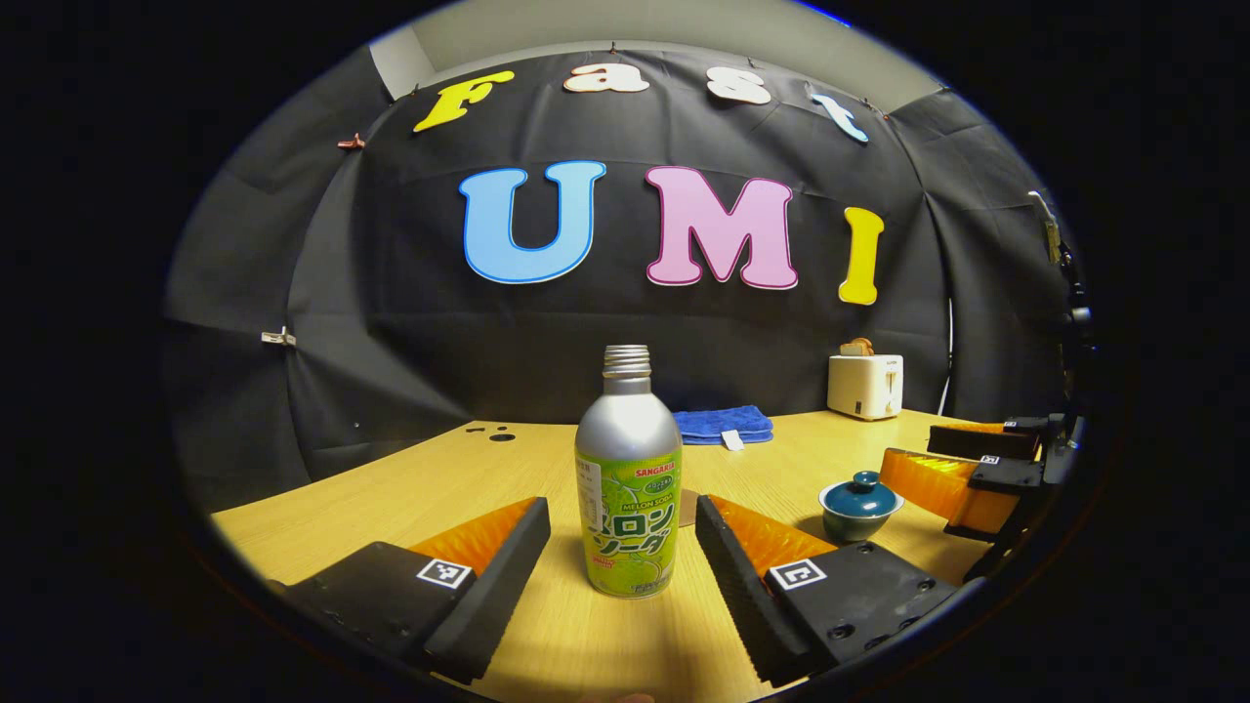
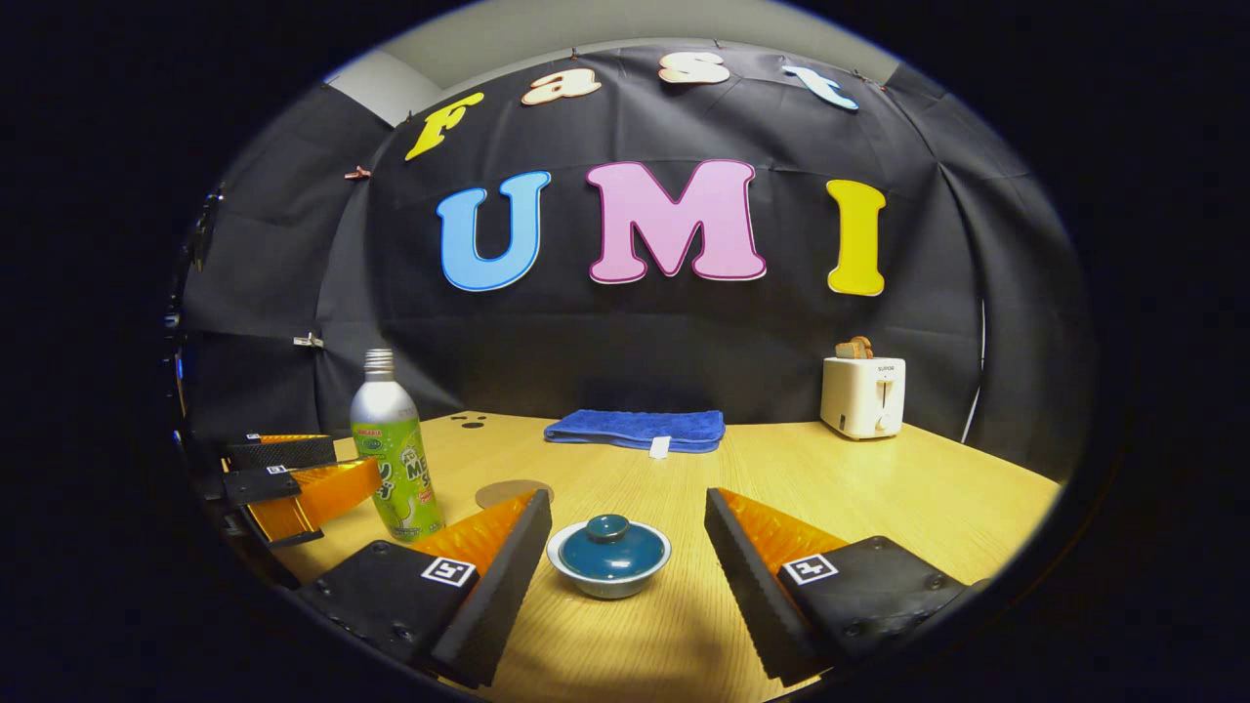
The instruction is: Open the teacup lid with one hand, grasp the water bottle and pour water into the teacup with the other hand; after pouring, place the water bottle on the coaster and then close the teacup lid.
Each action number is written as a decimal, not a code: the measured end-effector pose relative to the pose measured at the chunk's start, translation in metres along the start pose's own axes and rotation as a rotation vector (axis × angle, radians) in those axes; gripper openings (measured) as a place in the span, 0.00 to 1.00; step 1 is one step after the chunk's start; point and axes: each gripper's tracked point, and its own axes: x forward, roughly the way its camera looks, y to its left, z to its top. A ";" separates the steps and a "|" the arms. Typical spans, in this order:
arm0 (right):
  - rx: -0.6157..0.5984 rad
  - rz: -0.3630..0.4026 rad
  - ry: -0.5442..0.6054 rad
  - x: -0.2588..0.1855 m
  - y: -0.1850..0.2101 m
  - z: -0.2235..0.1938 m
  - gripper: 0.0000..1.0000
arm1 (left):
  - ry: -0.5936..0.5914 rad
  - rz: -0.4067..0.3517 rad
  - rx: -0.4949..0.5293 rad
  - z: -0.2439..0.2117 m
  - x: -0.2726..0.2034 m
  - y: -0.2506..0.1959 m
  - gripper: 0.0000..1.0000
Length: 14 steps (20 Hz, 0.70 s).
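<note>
With both grippers' fingers spread wide and nothing held, the uncapped water bottle (image 1: 628, 478) could be toppled by an off-centre closure.

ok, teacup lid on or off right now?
On. The lid sits seated on the teacup, knob up, between the open fingers of the right gripper, which is not touching it.

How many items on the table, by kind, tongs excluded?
Bottle: 1
Lidded teacup: 1
Coaster: 1
Blue towel: 1
Toaster: 1
Total: 5
</note>
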 end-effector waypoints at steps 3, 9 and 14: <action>0.001 0.001 0.000 0.000 0.000 0.000 0.98 | -0.001 0.000 0.000 -0.001 -0.001 0.001 0.95; 0.002 0.029 0.005 0.001 0.006 -0.002 0.98 | -0.001 0.000 0.000 -0.001 0.000 0.001 0.95; -0.058 0.034 0.073 0.013 0.011 -0.012 0.98 | 0.000 0.000 0.000 0.000 0.001 0.001 0.95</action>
